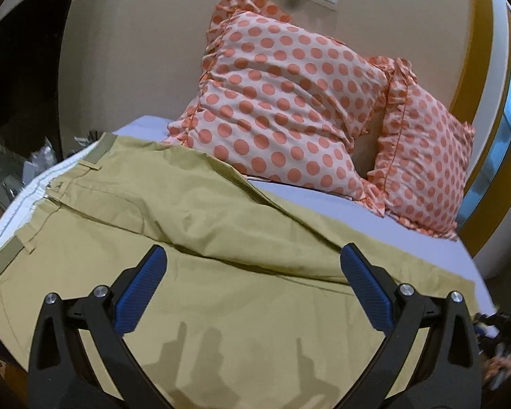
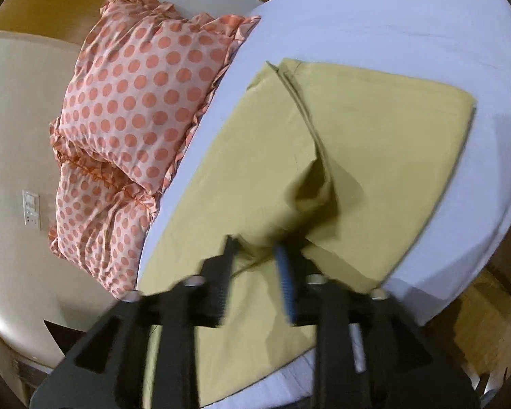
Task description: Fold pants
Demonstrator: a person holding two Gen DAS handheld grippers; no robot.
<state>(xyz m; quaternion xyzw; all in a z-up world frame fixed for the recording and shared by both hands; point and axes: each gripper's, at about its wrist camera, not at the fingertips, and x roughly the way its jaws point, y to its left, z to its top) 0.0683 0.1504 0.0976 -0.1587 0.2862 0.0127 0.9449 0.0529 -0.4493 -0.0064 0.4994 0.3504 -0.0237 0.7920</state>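
Khaki pants [image 1: 194, 211] lie spread on a bed with a pale lavender sheet [image 1: 408, 235], waistband at the left in the left wrist view. My left gripper [image 1: 253, 255] is open wide, hovering just above the pants, holding nothing. In the right wrist view the pants [image 2: 374, 156] stretch toward the leg ends at the far right. My right gripper [image 2: 255, 245] is blurred, its jaws narrowed around a raised bunch of the khaki fabric [image 2: 310, 187] that is lifted off the bed.
Two polka-dot pillows [image 1: 282, 102] lean against the beige wall [image 1: 136, 51] at the head of the bed; they also show in the right wrist view [image 2: 136, 102]. The bed sheet edge [image 2: 477, 204] drops to a wooden floor [image 2: 487, 323].
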